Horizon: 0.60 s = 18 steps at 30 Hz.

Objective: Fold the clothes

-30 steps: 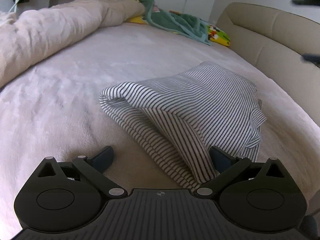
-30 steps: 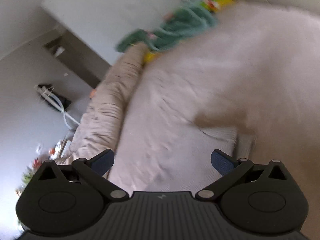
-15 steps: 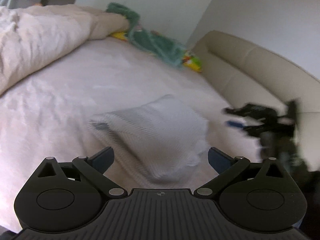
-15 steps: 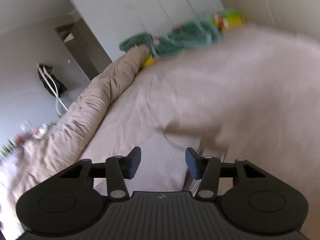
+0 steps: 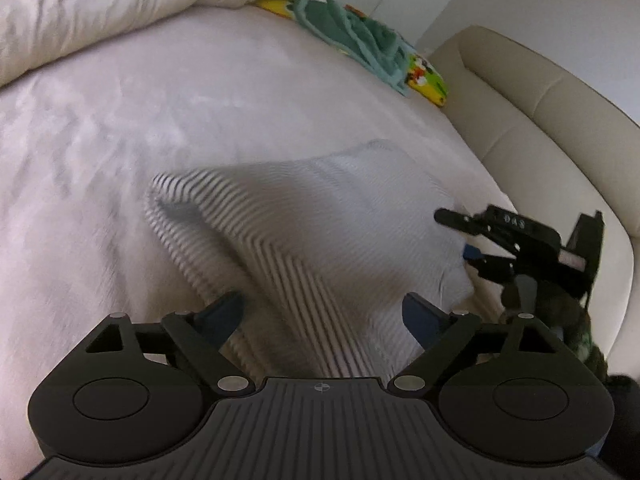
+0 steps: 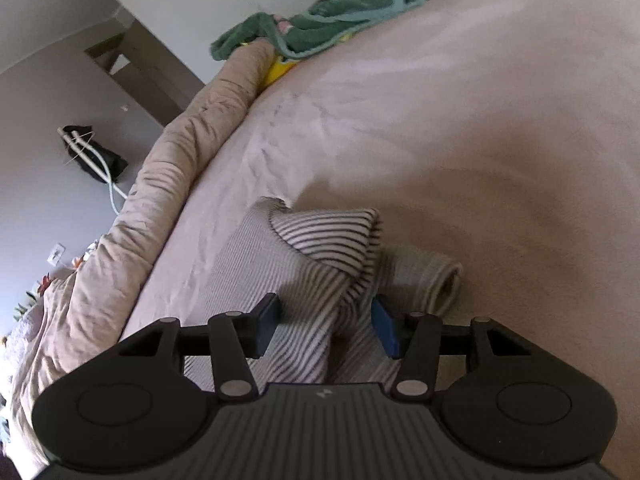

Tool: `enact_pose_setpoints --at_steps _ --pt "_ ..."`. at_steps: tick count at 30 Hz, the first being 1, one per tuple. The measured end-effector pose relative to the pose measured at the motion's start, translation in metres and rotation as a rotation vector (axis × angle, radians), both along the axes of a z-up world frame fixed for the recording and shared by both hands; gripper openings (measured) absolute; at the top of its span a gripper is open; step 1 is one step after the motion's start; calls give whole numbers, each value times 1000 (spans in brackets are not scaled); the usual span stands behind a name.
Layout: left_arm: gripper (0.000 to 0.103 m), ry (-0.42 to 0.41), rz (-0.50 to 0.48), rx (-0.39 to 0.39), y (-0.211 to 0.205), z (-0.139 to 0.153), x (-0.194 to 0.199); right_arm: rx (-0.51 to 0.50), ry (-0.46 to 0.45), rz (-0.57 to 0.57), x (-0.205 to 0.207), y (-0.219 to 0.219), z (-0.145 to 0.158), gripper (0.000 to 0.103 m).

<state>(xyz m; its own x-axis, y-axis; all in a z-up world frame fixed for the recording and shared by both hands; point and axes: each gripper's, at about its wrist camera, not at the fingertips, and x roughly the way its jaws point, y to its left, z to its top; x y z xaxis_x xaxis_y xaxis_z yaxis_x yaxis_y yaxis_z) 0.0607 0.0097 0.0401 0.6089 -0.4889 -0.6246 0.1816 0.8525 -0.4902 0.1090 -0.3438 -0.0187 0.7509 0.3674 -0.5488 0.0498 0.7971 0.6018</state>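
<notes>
**Striped garment on the bed, both grippers at its near edge**

1. Garment position. The striped garment lies folded on the pale bed sheet, roughly mid-mattress. Relative to the garment, the rolled beige duvet runs along the far left side of the bed. A green towel lies well beyond the garment at the far end, and a cream padded headboard flanks it on the right.

2. Orientation. In the left wrist view, the garment's long axis runs from the near centre away toward the far right. One folded corner points left toward the duvet. Stripes run across the fold. This view is motion-blurred, so edge detail is uncertain.

3. Left gripper. Fingers spread wide, nothing held. The near folded edge of the garment lies between and below the fingers; contact cannot be determined.

4. Right gripper. Jaws partly closed around a raised ridge of striped cloth. A gap remains on each side of the ridge, so no firm grip is confirmed. A rolled portion of the garment lies just right of this gripper.

5. In the left wrist view, the right gripper appears at the garment's right edge, near the headboard.
</notes>
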Motion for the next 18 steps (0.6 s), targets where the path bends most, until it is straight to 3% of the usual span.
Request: enact_pose_setpoints --at_steps 6,8,10,12,14,15,17,18 --pt "89 -22 -17 -6 -14 4 26 -12 -58 24 -8 6 15 48" --pt "78 -67 -37 -24 -13 20 22 -8 -74 33 -12 8 21 41" --pt "76 -136 -63 -51 -7 37 8 -3 -91 41 -17 9 28 33" --pt "79 -208 -82 -74 1 55 -9 2 -107 50 -21 11 34 31" --pt "85 -256 -69 -49 9 64 -26 6 -124 59 -26 13 40 30" --pt "90 -270 -50 -27 13 67 -33 -13 -125 56 -28 13 42 30" --pt "93 -287 -4 1 22 68 -42 -117 -81 10 -30 9 36 30" --pt "93 -283 6 -2 26 66 -43 -121 -70 -6 -32 6 34 31"
